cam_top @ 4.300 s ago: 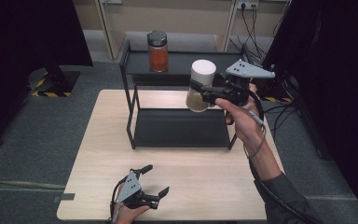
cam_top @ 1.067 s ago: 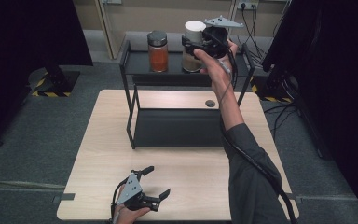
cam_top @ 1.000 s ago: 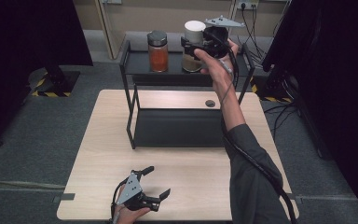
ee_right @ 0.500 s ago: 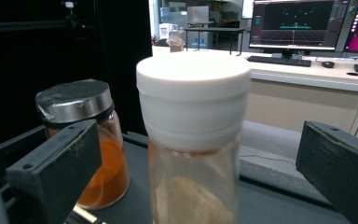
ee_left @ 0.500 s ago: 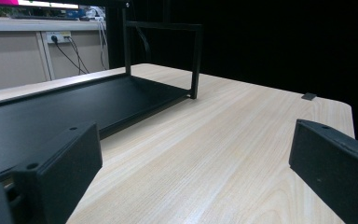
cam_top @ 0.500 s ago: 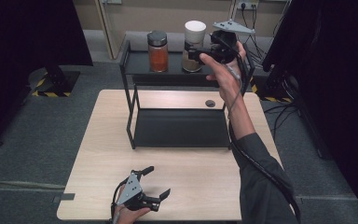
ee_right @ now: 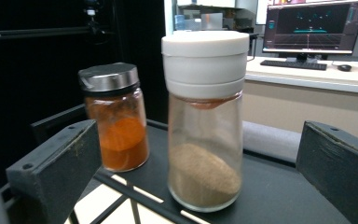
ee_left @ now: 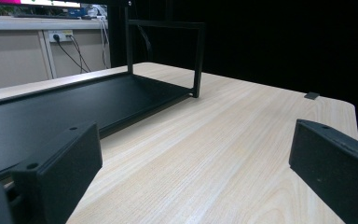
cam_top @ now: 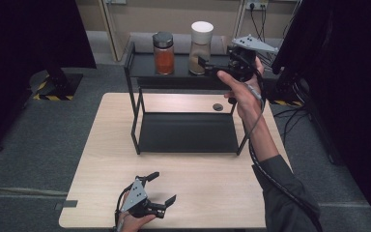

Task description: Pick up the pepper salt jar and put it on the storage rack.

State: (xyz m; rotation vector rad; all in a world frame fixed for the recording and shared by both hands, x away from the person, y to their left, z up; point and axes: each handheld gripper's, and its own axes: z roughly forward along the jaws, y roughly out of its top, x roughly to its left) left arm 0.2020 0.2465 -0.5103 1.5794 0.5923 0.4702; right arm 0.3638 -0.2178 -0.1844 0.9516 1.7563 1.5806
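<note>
A tall glass jar with a white lid [cam_top: 200, 48] and brown powder stands upright on the top shelf of a black rack [cam_top: 142, 65], right of a shorter jar of orange powder [cam_top: 164, 53] with a metal lid. My right gripper [cam_top: 207, 65] hovers just right of the white-lidded jar. Its jaws have just been opening and touch nothing. In the right gripper view that jar [ee_right: 205, 126] stands free ahead of the gap between the fingers [ee_right: 56, 163], beside the orange jar [ee_right: 119, 121]. My left gripper [cam_top: 164, 187] rests open on the table near its front edge.
The wooden table [cam_top: 111, 140] carries the rack, whose lower shelf [cam_top: 188, 133] is bare. A small dark round hole [cam_top: 217, 107] marks the tabletop behind the rack. In the left gripper view the lower shelf [ee_left: 51, 107] lies ahead to the left. Dark screens stand on both sides.
My right gripper set the white-lidded jar on the top shelf, opened, and drew back to the right and slightly down. The jar stays standing. My left gripper has not moved.
</note>
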